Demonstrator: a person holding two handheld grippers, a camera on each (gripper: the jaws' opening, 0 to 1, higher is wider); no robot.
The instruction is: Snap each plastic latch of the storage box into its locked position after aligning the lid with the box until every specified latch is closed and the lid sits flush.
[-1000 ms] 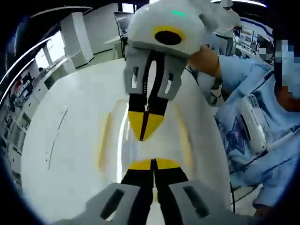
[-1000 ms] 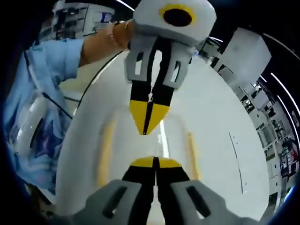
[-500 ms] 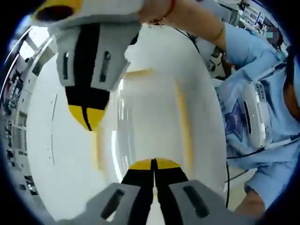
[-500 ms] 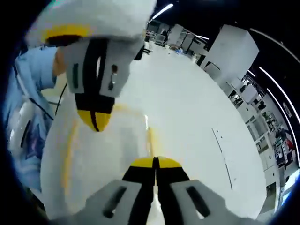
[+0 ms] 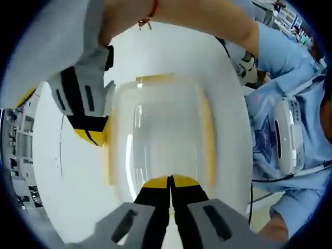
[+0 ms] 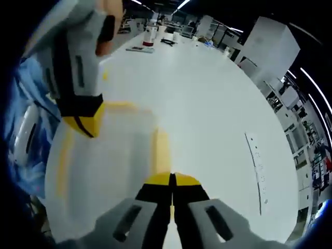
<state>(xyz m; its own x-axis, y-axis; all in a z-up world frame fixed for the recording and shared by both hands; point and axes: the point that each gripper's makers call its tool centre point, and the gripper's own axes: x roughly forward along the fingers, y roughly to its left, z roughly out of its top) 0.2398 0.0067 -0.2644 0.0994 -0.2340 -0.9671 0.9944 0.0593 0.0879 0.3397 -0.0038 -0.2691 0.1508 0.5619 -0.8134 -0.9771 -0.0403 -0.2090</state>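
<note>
left tool [image 5: 169, 182] closed, empty, over box lid [image 5: 161, 135] | right tool [image 6: 171, 180] closed, empty | right gripper view: far-table clutter [image 6: 155, 39]

A white table [image 6: 218, 114] carries small far-off items [image 6: 150, 36], with a white cabinet [image 6: 267, 49] beyond it.

So the left gripper [image 5: 169, 182] has its yellow-tipped jaws pressed together, tips sitting right at the near edge of the box [image 5: 161, 140]. It's a clear box with its lid [image 5: 166, 124] on, and yellow latches [image 5: 208, 137] run along its sides. The right gripper [image 5: 89, 136] comes in from the upper left, jaws together too, tips right at the box's left side by the latch there. Everything sits on a white table [image 5: 78, 197]. Off to the right there's a person in a light blue shirt [image 5: 285, 135].
</note>
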